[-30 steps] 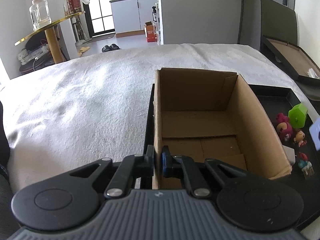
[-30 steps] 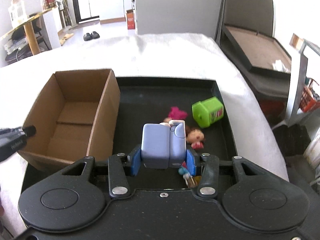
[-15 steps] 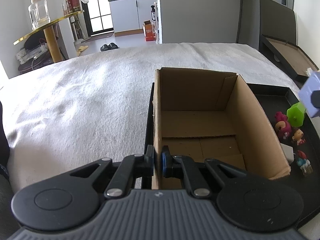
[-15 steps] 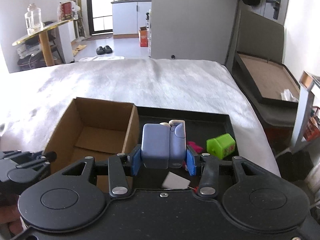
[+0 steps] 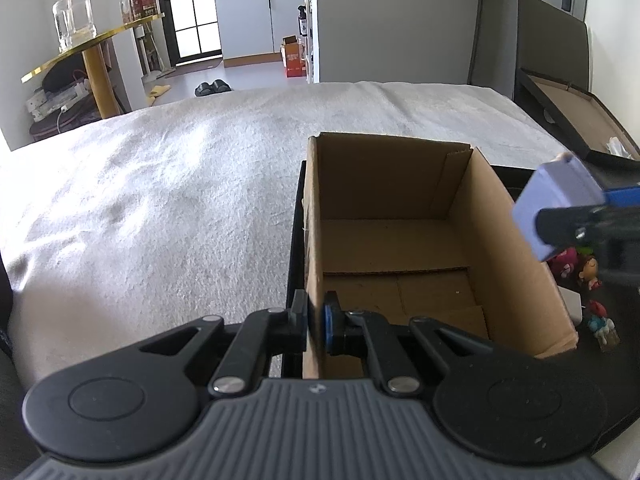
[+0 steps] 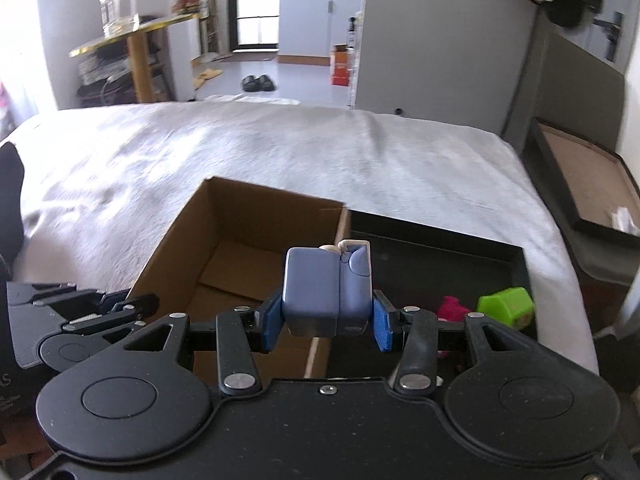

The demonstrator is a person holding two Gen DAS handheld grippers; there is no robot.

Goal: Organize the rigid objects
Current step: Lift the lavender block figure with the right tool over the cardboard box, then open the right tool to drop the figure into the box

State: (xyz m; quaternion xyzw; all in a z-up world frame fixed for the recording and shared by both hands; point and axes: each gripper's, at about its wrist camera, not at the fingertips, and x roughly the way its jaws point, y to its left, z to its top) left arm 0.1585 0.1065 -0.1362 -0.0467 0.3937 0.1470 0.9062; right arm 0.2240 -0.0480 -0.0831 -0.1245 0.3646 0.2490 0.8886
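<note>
step: blue block (image 6: 316, 288) carried to cardboard box (image 6: 240, 240), frame centre | right claw (image 6: 326, 322) clamped on block | left claw (image 5: 316, 322) pinched on box wall | next: release required over the box

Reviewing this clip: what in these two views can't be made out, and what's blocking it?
- Left wrist view: the green toy sits behind the right gripper and its blue block.
- Left wrist view: the figurines are too small to identify.
- Right wrist view: the pink toy is partly behind the gripper linkage.
- Both views: the cardboard box near floor is hidden by the gripper bodies.
</note>
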